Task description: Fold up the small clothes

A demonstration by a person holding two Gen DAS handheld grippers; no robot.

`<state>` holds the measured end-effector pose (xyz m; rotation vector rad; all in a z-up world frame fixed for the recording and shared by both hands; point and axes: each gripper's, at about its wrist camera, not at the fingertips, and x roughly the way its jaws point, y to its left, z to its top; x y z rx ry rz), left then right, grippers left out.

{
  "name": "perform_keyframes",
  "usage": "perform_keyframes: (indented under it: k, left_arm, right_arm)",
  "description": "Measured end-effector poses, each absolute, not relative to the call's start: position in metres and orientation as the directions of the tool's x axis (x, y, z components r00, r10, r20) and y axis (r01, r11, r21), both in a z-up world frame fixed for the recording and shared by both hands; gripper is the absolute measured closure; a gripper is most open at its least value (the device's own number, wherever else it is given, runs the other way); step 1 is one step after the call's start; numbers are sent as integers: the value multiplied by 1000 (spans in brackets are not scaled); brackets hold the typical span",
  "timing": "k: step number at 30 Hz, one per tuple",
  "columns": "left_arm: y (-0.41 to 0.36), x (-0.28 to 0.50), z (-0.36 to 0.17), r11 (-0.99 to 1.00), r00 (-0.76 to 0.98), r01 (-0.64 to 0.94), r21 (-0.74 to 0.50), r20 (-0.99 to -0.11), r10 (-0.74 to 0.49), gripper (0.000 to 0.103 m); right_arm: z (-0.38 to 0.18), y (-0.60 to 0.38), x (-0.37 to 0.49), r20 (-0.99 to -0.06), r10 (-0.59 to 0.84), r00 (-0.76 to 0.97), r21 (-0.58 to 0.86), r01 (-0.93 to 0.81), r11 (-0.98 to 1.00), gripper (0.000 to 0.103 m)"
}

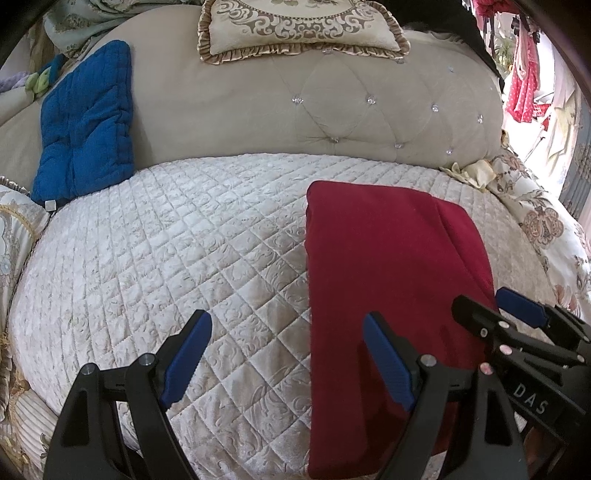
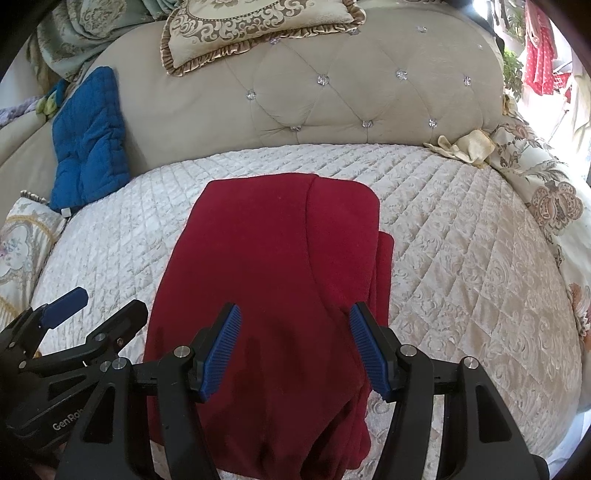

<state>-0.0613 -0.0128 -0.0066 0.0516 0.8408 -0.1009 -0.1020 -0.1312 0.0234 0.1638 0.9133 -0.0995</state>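
A dark red garment (image 1: 388,266) (image 2: 277,240) lies folded into a long strip on the white quilted cover (image 1: 166,240) (image 2: 461,240), with a narrower layer showing along its right side. My left gripper (image 1: 288,354) is open wide over the strip's left edge, one finger over the quilt and the other over the red cloth. My right gripper (image 2: 295,347) is open above the near part of the garment, nothing pinched between its pads. Each gripper shows in the other's view: the right gripper (image 1: 495,306) at the strip's right edge, the left gripper (image 2: 98,310) at its left.
A beige tufted backrest (image 1: 332,103) rises behind the quilt, with an ornate frilled pillow (image 1: 295,26) on top. A blue quilted cushion (image 1: 85,125) leans at the back left. Floral bedding (image 1: 546,229) and a crumpled yellowish cloth (image 2: 465,146) lie at the right.
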Motion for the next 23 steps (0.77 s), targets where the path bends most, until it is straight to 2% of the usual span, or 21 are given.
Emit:
perform_keyframes:
  k: [23]
  left_arm:
    - [-10, -50, -16, 992, 649, 122, -5, -756, -84, 16]
  right_arm:
    - [18, -133, -95, -791, -2, 612, 111, 147, 983, 60]
